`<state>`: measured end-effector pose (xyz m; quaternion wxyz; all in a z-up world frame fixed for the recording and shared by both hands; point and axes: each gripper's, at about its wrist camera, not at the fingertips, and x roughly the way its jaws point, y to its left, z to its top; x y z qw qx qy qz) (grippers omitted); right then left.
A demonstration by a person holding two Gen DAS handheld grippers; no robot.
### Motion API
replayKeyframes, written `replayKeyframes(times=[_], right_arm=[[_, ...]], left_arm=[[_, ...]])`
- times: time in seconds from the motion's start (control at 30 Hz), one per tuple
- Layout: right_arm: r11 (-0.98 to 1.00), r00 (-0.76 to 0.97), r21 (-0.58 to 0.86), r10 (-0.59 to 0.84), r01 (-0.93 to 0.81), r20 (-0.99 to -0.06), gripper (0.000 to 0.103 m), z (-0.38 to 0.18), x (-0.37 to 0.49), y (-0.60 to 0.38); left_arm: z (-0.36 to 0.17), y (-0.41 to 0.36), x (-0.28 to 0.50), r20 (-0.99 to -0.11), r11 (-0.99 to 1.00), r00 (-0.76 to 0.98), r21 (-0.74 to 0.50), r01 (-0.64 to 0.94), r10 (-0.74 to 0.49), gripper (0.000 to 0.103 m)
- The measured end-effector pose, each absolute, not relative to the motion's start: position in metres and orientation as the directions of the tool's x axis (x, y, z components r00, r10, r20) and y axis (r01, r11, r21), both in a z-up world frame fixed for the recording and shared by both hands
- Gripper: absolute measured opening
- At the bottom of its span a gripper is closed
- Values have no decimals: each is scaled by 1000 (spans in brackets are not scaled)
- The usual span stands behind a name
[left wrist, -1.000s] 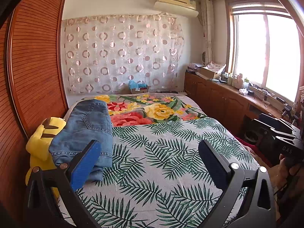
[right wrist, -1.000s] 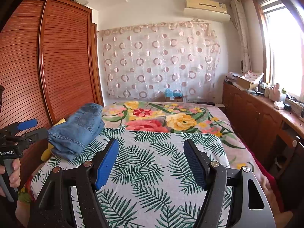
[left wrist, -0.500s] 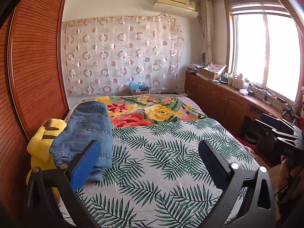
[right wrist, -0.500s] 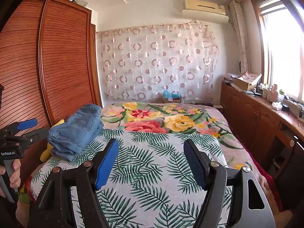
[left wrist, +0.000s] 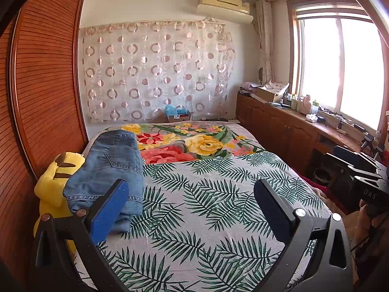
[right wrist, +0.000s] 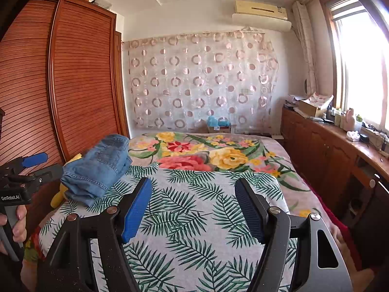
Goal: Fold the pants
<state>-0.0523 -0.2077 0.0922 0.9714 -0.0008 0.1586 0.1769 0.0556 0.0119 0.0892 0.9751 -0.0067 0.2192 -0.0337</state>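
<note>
Your left gripper [left wrist: 192,206] and right gripper [right wrist: 193,204] both hover with fingers spread wide, holding nothing. The folded jeans [left wrist: 109,168] lie on the bed's [left wrist: 206,219] far left edge, against a yellow plush toy [left wrist: 52,182].

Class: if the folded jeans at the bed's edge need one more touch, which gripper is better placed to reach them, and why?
Left, probably. The left gripper sits with one blue pad right before the folded jeans. The right gripper faces bare bedspread, jeans off to its side. Both are open and empty.
</note>
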Motion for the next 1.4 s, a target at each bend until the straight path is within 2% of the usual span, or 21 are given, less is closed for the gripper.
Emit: replayKeyframes(times=[1.4], right_arm=[[940,890,60,337,-335,-306,73,93,-59,-208]], left_arm=[[88,12,55,-425,998,903,-25,61,-66,103]])
